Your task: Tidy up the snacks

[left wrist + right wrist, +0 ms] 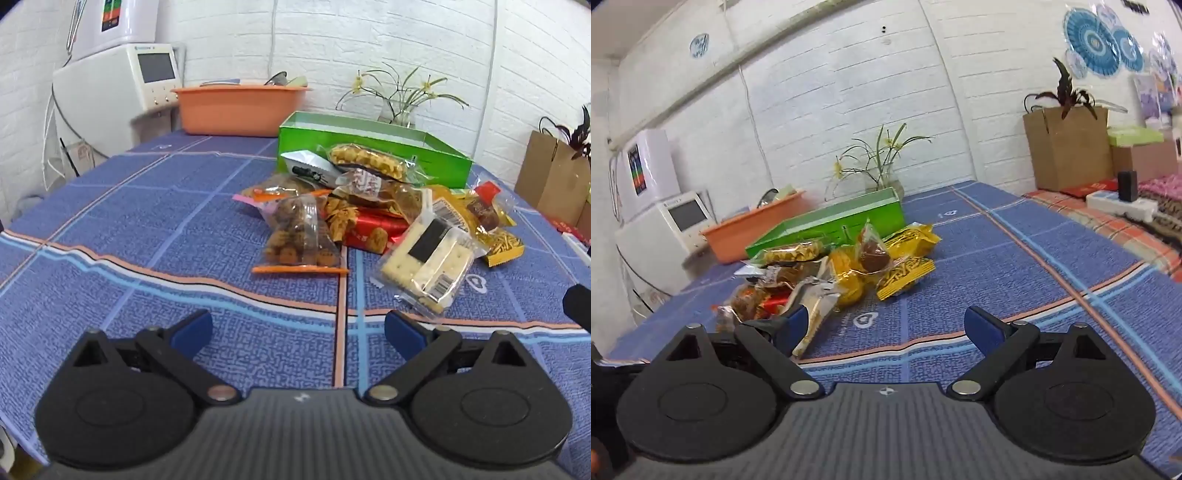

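Note:
A heap of snack packets (362,206) lies on the blue checked tablecloth in front of an open green box (373,147). Nearest in the left wrist view are a clear bag of brown cookies (297,236) and a pack of crackers (428,258). My left gripper (298,334) is open and empty, short of the heap. In the right wrist view the heap (834,269) lies ahead to the left, with yellow packets (905,275) and the green box (831,225) behind. My right gripper (884,326) is open and empty; its left finger stands just in front of the cracker pack (814,314).
An orange basin (240,109) stands behind the green box, with a white appliance (122,85) at the far left. A glass vase with a plant (400,99) stands by the wall. A brown paper bag (1069,147) and a power strip (1123,205) are at the right.

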A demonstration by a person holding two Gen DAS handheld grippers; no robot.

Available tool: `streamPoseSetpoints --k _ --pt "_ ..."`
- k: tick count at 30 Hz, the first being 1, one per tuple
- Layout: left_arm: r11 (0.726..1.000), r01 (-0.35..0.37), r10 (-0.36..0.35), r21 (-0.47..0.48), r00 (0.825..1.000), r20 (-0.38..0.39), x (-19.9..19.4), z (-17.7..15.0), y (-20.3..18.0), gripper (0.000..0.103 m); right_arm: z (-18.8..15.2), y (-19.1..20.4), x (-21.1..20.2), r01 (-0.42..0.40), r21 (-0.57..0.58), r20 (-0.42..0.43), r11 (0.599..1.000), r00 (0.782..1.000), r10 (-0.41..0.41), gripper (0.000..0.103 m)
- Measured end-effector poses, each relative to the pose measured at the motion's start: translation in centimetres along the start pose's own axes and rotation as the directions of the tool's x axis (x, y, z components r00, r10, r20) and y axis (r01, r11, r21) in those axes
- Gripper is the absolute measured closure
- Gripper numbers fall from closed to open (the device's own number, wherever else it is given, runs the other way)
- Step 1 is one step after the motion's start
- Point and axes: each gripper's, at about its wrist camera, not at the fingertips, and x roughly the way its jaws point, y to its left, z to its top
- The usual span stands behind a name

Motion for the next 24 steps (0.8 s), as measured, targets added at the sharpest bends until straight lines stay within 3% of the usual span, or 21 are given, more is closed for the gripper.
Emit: streamPoseSetpoints --k 10,24 --pt "0.999 0.000 0.002 0.039 0.999 -0.035 -0.1 0.2 -0.3 0.006 0.0 -0.8 0.1 -0.008 0.024 -0.016 1.000 1.000 0.008 0.000" --pt "0.998 -0.021 0.024 0.057 0.999 -0.049 0.0 0.2 -0.7 0.006 -0.3 0.1 0.0 0.034 -0.058 -0.007 0.998 0.999 -0.034 0.000"
